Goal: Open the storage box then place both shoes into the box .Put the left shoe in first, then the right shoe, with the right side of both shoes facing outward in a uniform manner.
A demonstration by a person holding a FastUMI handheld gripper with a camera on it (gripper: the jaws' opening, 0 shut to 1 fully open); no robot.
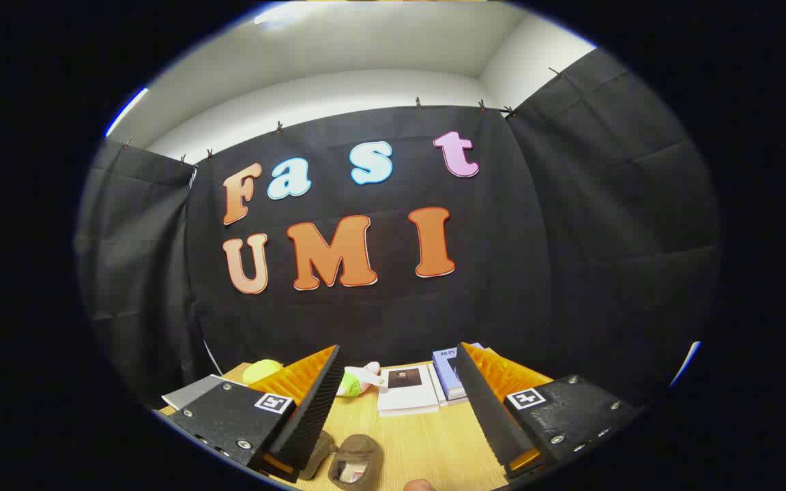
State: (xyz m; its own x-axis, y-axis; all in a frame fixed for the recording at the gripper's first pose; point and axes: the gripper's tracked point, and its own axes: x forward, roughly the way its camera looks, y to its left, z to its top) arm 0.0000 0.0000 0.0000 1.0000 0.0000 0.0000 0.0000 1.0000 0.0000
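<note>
My gripper (400,382) is raised over a wooden table (434,443), its two orange-and-black fingers spread wide with nothing between them. Close below, beside the left finger (311,409), lies a brown shoe (355,460) with its opening facing up. Part of a second brown shoe (318,453) peeks out from under that finger. I cannot make out a storage box.
At the table's far edge lie a white booklet (406,389), a stack of blue-and-white books (449,372), a green and pink soft toy (359,378) and a yellow-green object (262,372). A grey flat item (192,392) sits behind the left finger. A fingertip (420,485) shows at the near edge.
</note>
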